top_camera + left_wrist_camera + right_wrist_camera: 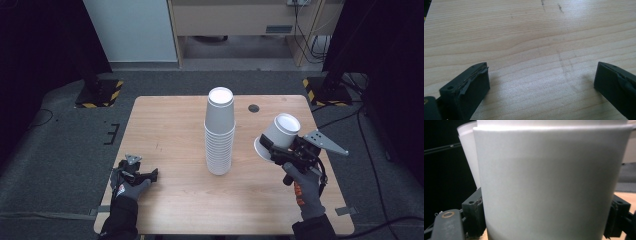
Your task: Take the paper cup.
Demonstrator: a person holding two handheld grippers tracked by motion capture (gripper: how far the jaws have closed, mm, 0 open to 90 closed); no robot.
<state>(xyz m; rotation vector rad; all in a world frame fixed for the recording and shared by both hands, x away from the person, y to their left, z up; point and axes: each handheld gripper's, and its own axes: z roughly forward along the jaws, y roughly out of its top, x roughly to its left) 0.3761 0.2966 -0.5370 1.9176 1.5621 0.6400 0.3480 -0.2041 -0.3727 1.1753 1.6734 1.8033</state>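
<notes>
A tall stack of white paper cups (220, 132) stands upside down in the middle of the wooden table (165, 125). To its right, a little above the table, my right gripper (267, 147) is shut on a single white cup (279, 136), tilted with its base up and to the right. In the right gripper view that cup (549, 182) sits between both jaws of the right gripper (546, 220). My left gripper (150, 175) rests at the table's front left, away from the stack. Its jaws are wide apart over bare wood, so the left gripper (541, 82) is open.
A small dark round hole (254, 108) lies in the table near the far edge, right of the stack. On the floor behind the table stand two bases with yellow-black stripes (100, 92) (325, 90). Cables run along the floor at the right.
</notes>
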